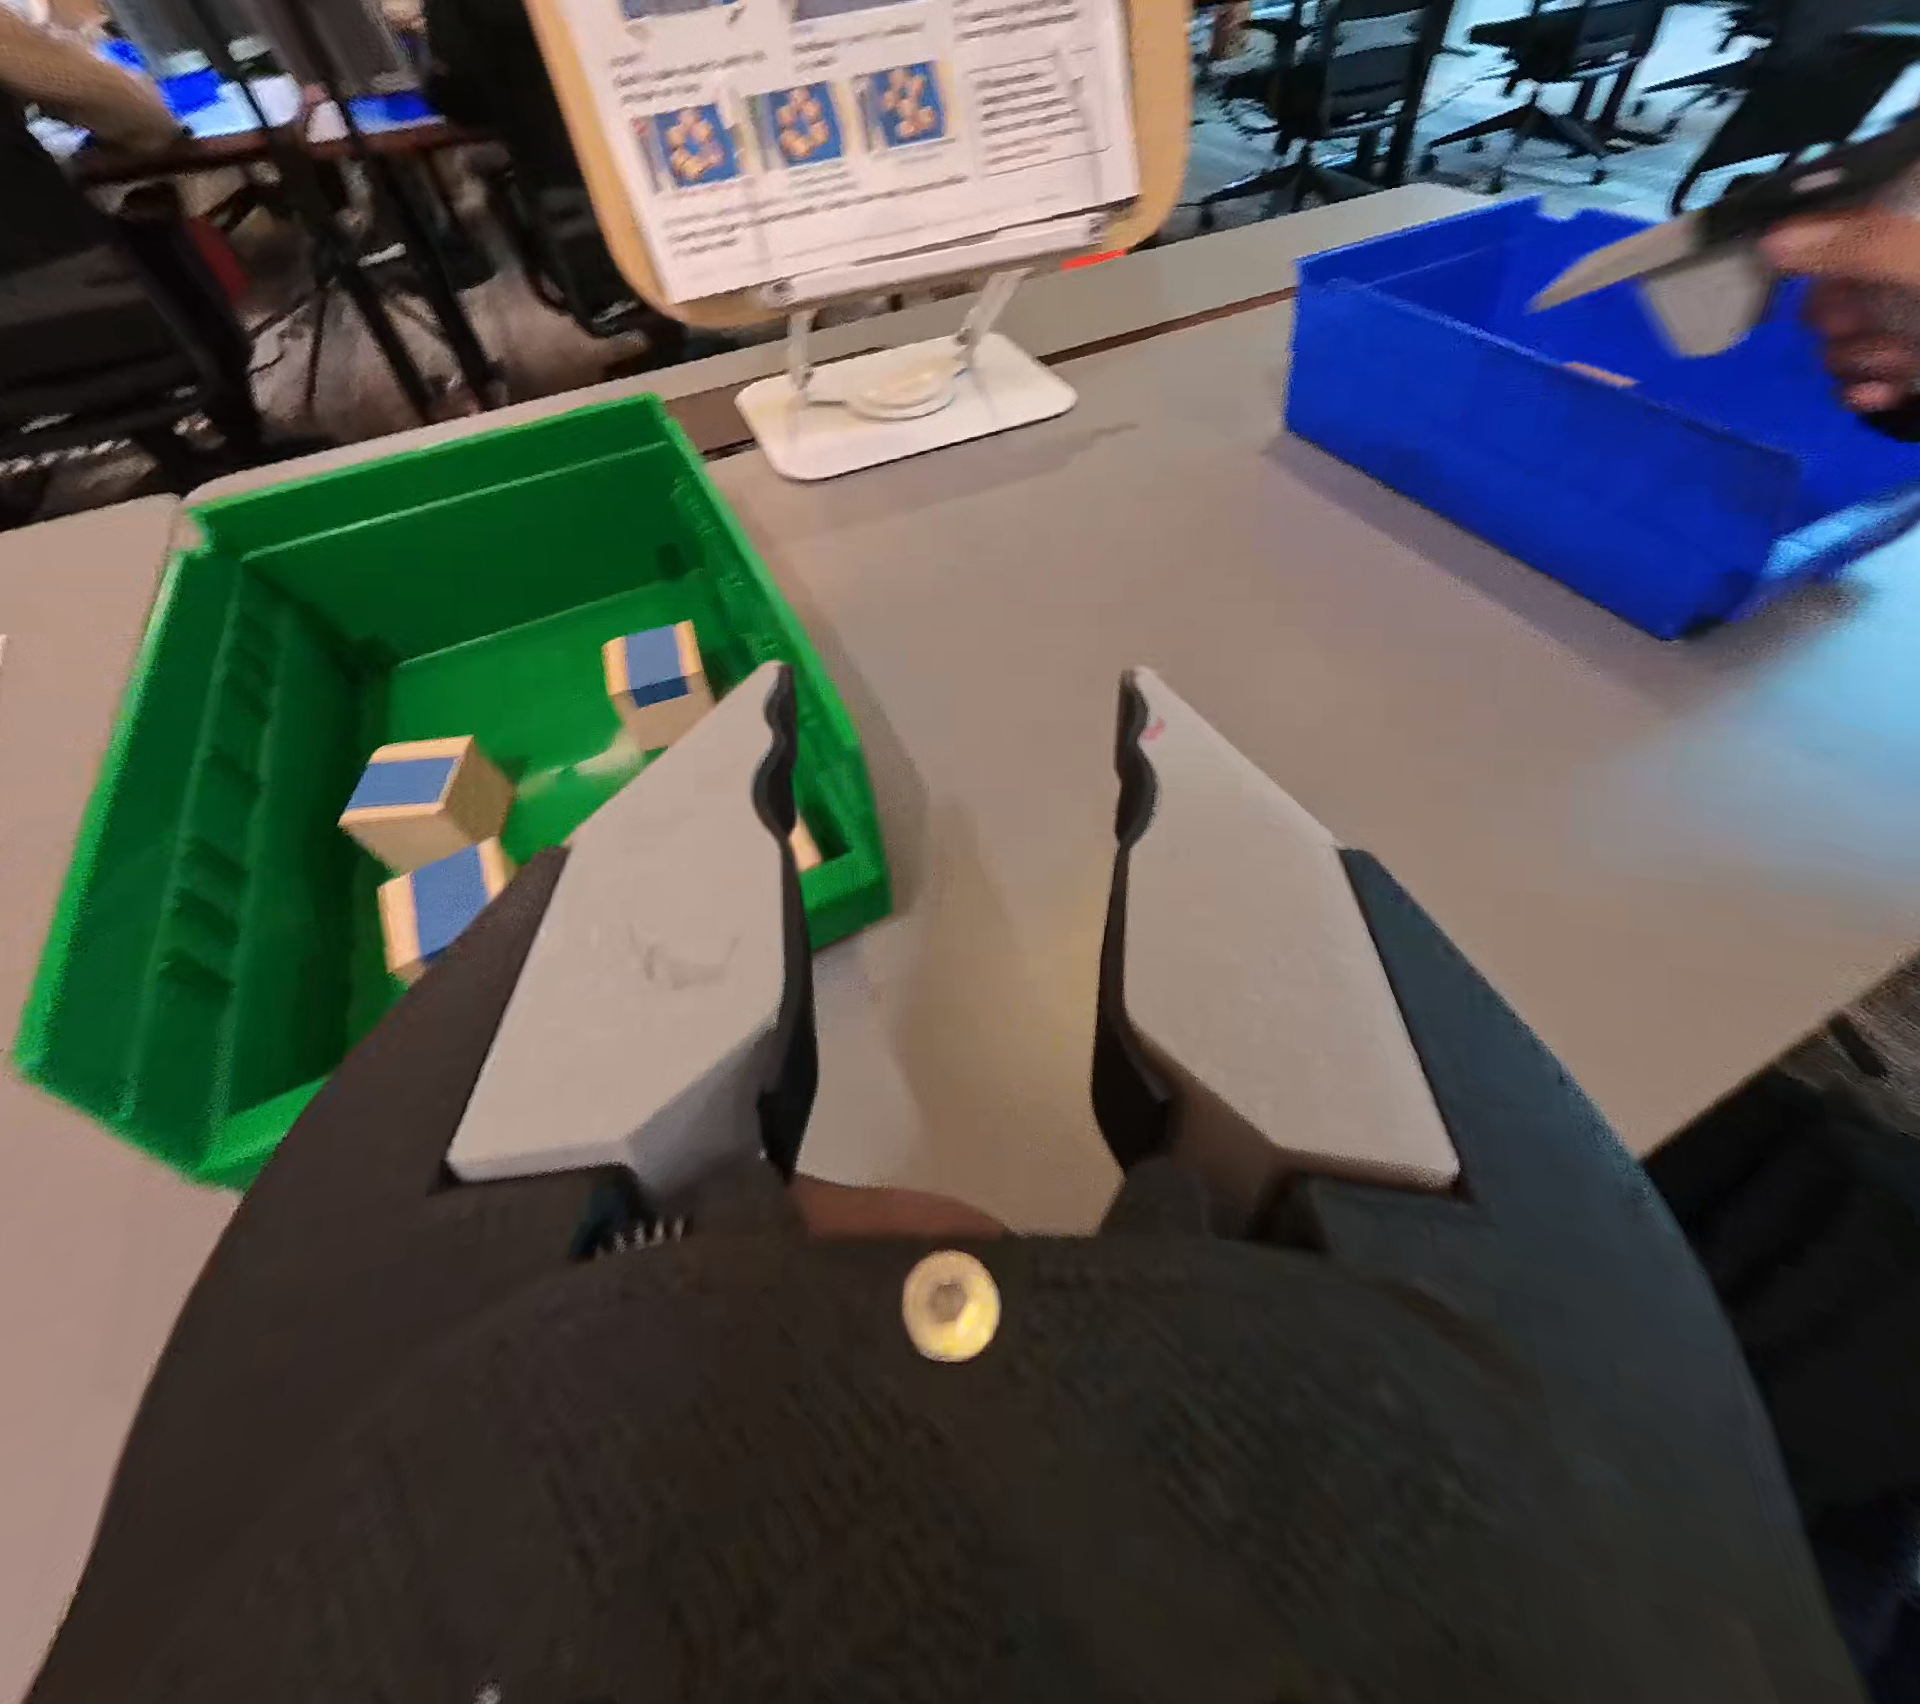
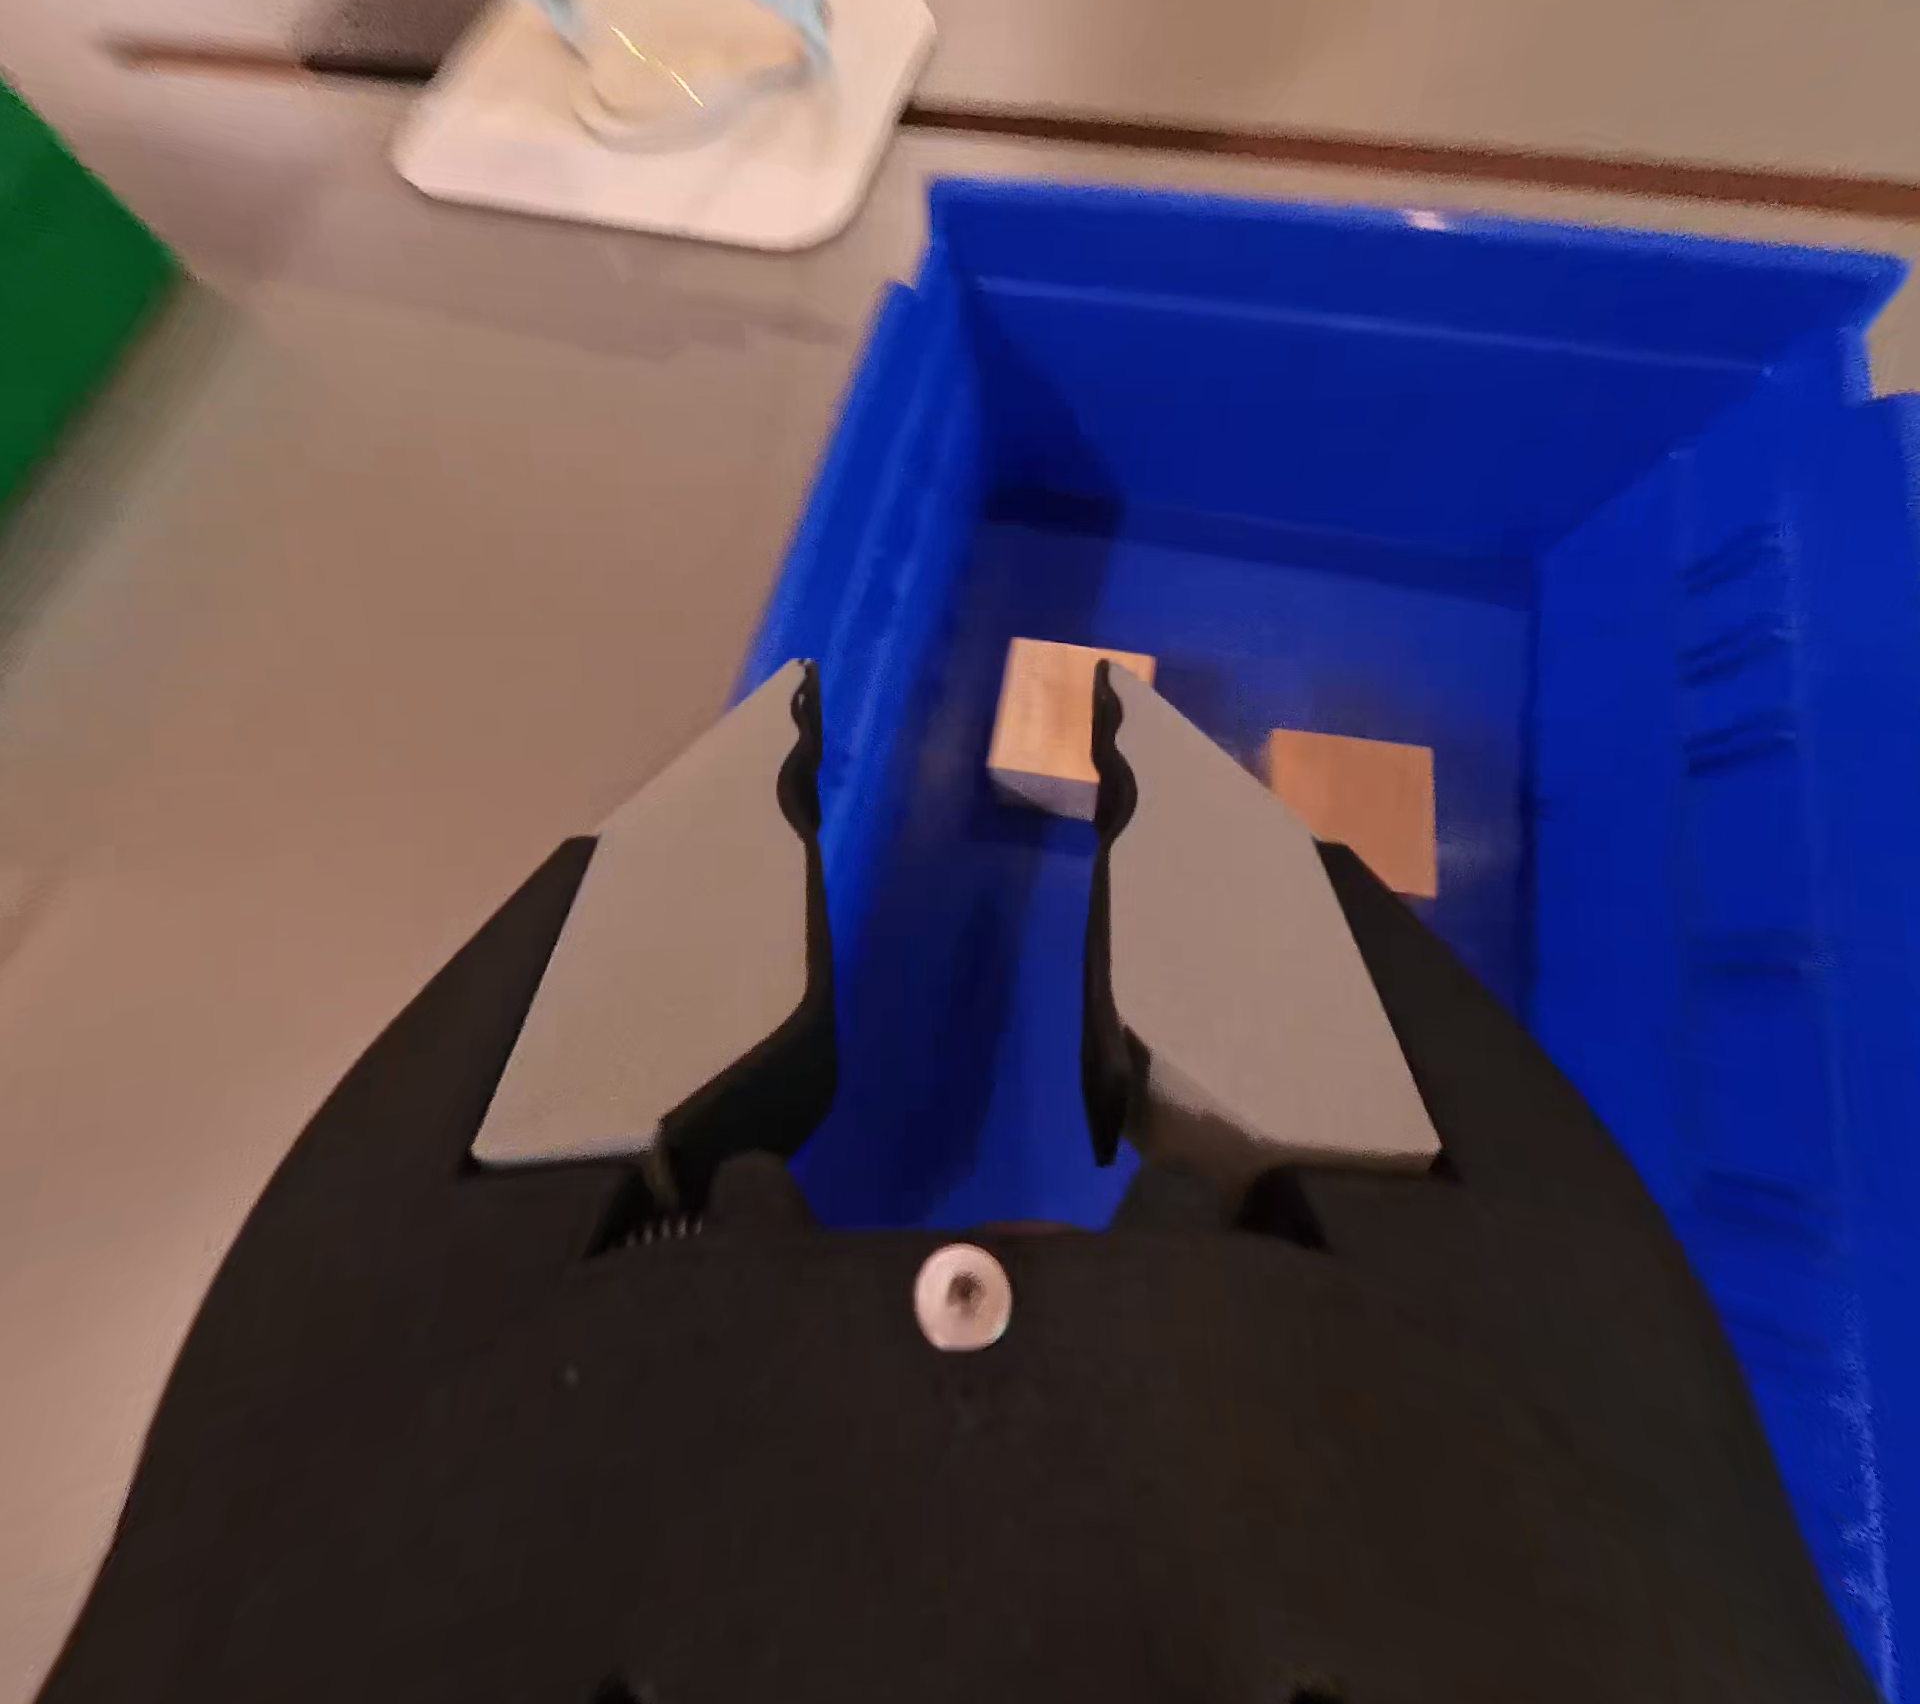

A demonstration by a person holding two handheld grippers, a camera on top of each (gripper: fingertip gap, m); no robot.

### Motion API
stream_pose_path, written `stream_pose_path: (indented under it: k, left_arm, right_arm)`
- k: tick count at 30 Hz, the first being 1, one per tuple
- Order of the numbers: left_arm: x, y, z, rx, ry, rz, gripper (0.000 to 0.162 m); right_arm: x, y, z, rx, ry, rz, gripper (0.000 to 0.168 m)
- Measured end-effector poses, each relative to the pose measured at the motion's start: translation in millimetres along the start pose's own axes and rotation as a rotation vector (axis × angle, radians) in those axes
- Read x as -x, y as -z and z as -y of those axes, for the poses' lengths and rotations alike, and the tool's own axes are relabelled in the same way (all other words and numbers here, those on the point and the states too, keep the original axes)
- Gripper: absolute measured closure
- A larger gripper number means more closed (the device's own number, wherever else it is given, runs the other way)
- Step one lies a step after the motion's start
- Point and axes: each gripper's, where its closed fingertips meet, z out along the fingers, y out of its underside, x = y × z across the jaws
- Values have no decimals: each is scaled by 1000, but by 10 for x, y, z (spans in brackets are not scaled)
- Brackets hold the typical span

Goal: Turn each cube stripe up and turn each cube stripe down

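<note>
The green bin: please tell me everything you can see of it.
The green bin is an open-topped plastic box with ribbed inner walls, standing upright on the grey table. Three wooden cubes lie inside, each with a blue stripe facing up. The open left gripper hovers beside it, one finger overlapping its near corner in the view.

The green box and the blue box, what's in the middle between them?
Only bare grey table, seen in the left wrist view. The white stand sits farther back.

Left bin (image 1: 260, 823): on table (image 1: 1143, 615), three cubes (image 1: 426, 797) inside
Right bin (image 2: 1299, 366): two cubes (image 2: 1044, 740) inside
Stand (image 1: 904, 397): behind, between bins
</note>
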Motion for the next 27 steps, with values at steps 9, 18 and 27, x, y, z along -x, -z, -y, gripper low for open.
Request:
stream_pose_path:
  k: [9, 18, 27]
  left_arm:
    - [1180, -202, -239, 276, 49, 202, 92]
    - [1798, -655, -1249, 791, 212, 280, 87]
    - [1826, -882, -1570, 895, 278, 233, 118]
  right_arm:
    - [1135, 1475, 300, -440, 47, 401, 123]
    - [1427, 1604, 33, -427, 97, 512, 124]
    - [1391, 1723, 60, -465, 84, 545, 125]
